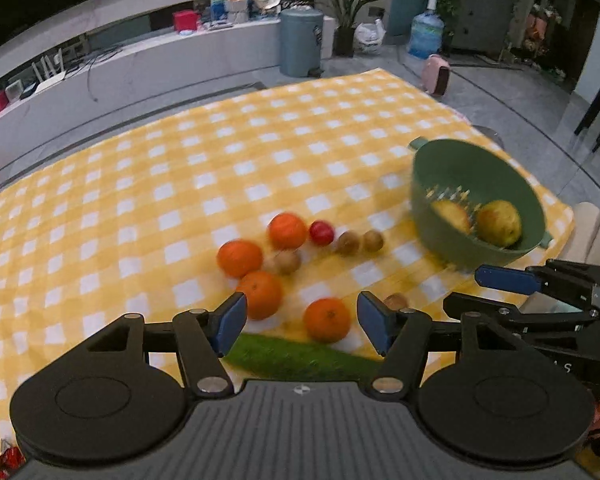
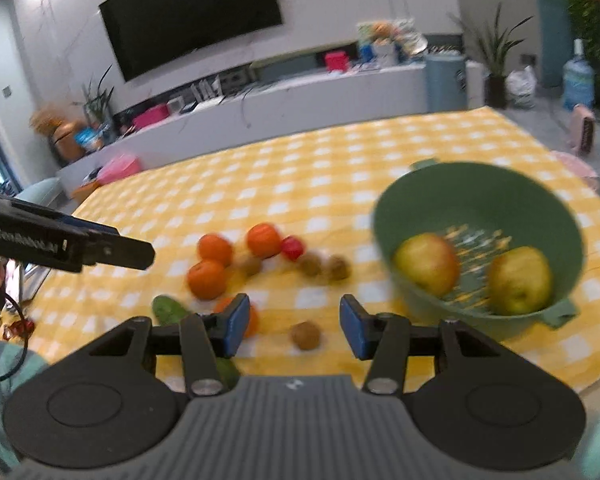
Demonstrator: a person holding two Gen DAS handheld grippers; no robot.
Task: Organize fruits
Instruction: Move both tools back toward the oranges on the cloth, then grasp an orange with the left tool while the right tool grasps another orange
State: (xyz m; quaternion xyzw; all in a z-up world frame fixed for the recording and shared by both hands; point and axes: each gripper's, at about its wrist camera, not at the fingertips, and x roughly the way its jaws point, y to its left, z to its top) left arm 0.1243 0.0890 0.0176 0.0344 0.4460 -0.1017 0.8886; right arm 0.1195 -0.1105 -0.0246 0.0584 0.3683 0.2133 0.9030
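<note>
A green colander bowl sits at the right of the yellow checked cloth and holds two apples. Several oranges, several kiwis, a small red fruit and a green cucumber lie on the cloth. My left gripper is open and empty above the near orange. My right gripper is open and empty above a lone kiwi; it also shows in the left wrist view.
The cloth's right edge runs just past the bowl. A grey bin, a water jug and a pink heater stand on the floor beyond the table. A long white counter runs behind.
</note>
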